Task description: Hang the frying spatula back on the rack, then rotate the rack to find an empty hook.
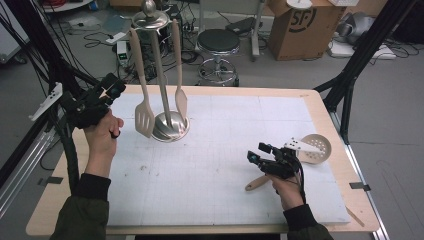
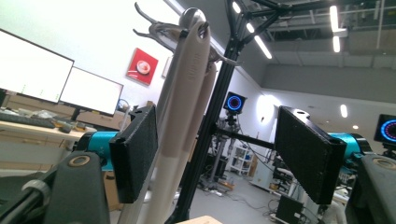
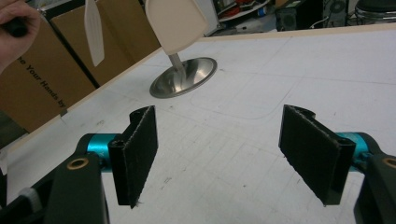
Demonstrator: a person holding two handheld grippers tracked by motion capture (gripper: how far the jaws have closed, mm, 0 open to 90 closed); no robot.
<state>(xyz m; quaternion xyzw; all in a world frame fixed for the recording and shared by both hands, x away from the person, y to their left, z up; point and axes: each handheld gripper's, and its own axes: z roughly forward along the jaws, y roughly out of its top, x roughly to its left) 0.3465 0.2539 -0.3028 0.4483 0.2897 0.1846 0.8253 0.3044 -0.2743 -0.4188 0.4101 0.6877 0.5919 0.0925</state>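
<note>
Oddly, "SF" marks the cardboard box (image 1: 306, 22); both left gripper (image 2: 215, 154) and right gripper (image 3: 219, 154) gape, empty

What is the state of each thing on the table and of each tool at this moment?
Left tool: open, beside a hanging handle.
Right tool: open, nothing between its jaws.
Utensil stand: upright on the table.
Slotted turner: hanging from the stand.
Spatula: hanging from the stand.
Skimmer: lying flat on the table, partly under the right tool.
</note>
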